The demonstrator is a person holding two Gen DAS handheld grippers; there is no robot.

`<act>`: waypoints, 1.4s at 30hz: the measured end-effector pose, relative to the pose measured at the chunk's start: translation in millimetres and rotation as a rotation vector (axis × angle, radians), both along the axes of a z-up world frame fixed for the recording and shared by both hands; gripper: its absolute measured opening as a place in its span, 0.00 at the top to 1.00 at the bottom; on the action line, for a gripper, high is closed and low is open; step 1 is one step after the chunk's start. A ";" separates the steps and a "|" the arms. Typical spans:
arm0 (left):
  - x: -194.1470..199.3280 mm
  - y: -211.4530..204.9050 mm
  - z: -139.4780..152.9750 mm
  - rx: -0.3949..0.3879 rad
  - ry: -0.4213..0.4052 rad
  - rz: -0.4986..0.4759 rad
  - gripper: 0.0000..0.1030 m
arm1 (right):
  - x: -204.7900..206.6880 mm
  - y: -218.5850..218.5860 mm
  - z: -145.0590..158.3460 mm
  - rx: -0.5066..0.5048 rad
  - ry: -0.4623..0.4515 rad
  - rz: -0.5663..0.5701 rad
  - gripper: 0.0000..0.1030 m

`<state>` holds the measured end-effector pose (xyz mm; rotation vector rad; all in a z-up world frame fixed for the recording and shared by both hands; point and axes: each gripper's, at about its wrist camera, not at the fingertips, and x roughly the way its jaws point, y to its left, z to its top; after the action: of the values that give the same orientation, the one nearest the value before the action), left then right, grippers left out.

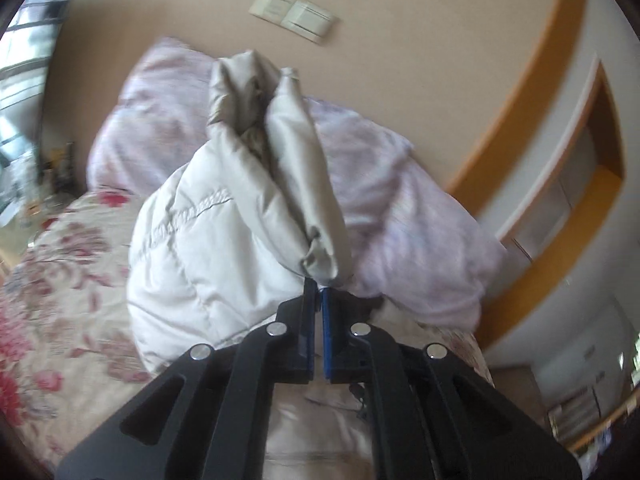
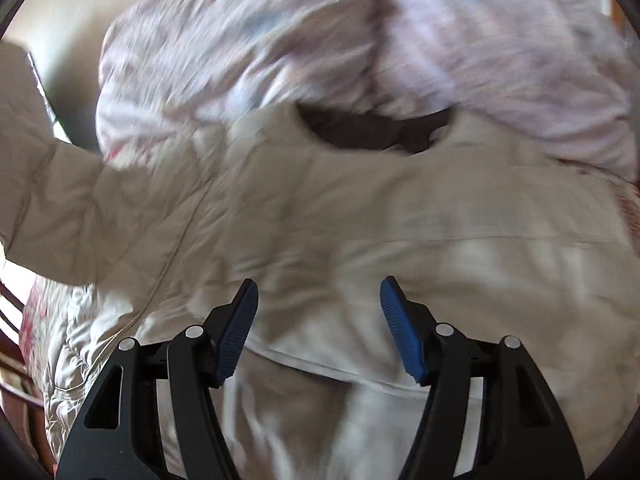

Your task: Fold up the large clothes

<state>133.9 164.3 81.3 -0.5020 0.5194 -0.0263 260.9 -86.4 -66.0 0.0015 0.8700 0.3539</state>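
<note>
A cream quilted jacket lies spread on the bed; its body point(image 2: 360, 220) fills the right wrist view, with the dark neck opening at the far side. My left gripper point(image 1: 319, 289) is shut on the cuff end of the jacket's sleeve point(image 1: 304, 184), which it holds lifted above the bed, the sleeve bunched up in front of it. That raised sleeve also shows at the left of the right wrist view point(image 2: 60, 184). My right gripper point(image 2: 319, 290) is open and empty, hovering just over the jacket's body.
A crumpled pale lilac duvet point(image 1: 400, 192) lies beyond the jacket against the beige wall; it also shows in the right wrist view point(image 2: 320, 40). The bed has a floral cover point(image 1: 60, 272). A window point(image 1: 24, 60) is at the far left.
</note>
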 end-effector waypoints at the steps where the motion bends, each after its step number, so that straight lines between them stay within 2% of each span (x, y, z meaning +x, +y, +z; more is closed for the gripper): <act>1: 7.8 -19.4 -1.9 0.009 0.000 -0.052 0.97 | -1.9 -9.3 4.0 0.001 -0.012 -0.018 0.32; 6: 33.6 -87.7 -25.7 0.022 0.041 -0.225 0.97 | -5.9 -66.8 16.8 0.008 -0.044 -0.142 0.31; 10: 63.1 -147.3 -72.2 0.050 0.165 -0.331 0.96 | -7.3 -98.5 20.6 0.021 -0.071 -0.220 0.31; 11: 67.4 -155.1 -82.8 0.060 0.190 -0.349 0.93 | -8.1 -103.7 21.7 0.031 -0.079 -0.233 0.32; 13: 75.2 -174.9 -105.2 0.055 0.263 -0.401 0.82 | -10.5 -110.2 25.8 0.050 -0.096 -0.242 0.33; 15: 69.6 -179.2 -113.7 0.031 0.283 -0.446 0.56 | -14.0 -111.6 31.6 0.070 -0.120 -0.230 0.36; 16: 64.0 -177.7 -111.1 0.041 0.267 -0.441 0.48 | -16.3 -110.7 33.9 0.077 -0.132 -0.219 0.38; 17: 55.9 -174.1 -106.7 0.059 0.246 -0.426 0.34 | -18.2 -105.4 36.9 0.086 -0.146 -0.191 0.42; 18: 49.6 -167.9 -101.0 0.085 0.220 -0.400 0.29 | -18.2 -100.2 37.7 0.091 -0.149 -0.167 0.44; 20: 42.4 -150.0 -91.9 0.145 0.197 -0.340 0.27 | -16.8 -83.1 36.1 0.101 -0.137 -0.082 0.54; 23: 29.1 -116.7 -91.3 0.263 0.227 -0.216 0.24 | -7.9 -54.6 28.3 0.100 -0.100 0.013 0.67; 26: 15.5 -79.4 -102.5 0.362 0.291 -0.109 0.24 | -1.9 -30.5 19.6 0.069 -0.071 0.064 0.72; 29: 1.4 -43.1 -114.6 0.419 0.359 -0.035 0.24 | 7.4 -13.9 0.8 -0.008 -0.021 0.081 0.72; 30: -6.1 -29.0 -119.1 0.430 0.381 -0.013 0.24 | 16.8 -12.5 -15.8 -0.077 0.033 0.046 0.72; 31: -16.7 -13.8 -122.5 0.438 0.403 0.006 0.24 | 24.6 -17.4 -30.5 -0.078 0.083 0.030 0.73; 34: -38.9 22.9 -138.8 0.432 0.465 0.046 0.24 | 35.5 -34.6 -43.0 0.030 0.143 0.000 0.74; 36: -51.9 40.2 -145.6 0.393 0.491 0.042 0.24 | 40.1 -40.9 -44.7 0.085 0.180 -0.016 0.75; 39: -70.0 65.2 -155.0 0.297 0.514 0.007 0.24 | 40.6 -39.5 -42.0 0.084 0.185 -0.011 0.75; 42: -82.6 74.7 -162.4 0.216 0.523 -0.037 0.24 | 31.6 -54.3 -27.0 0.142 0.225 0.006 0.73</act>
<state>51.2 239.0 -81.1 -0.2829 1.0309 0.1284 292.5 -140.7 -93.0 0.1725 1.0654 0.4261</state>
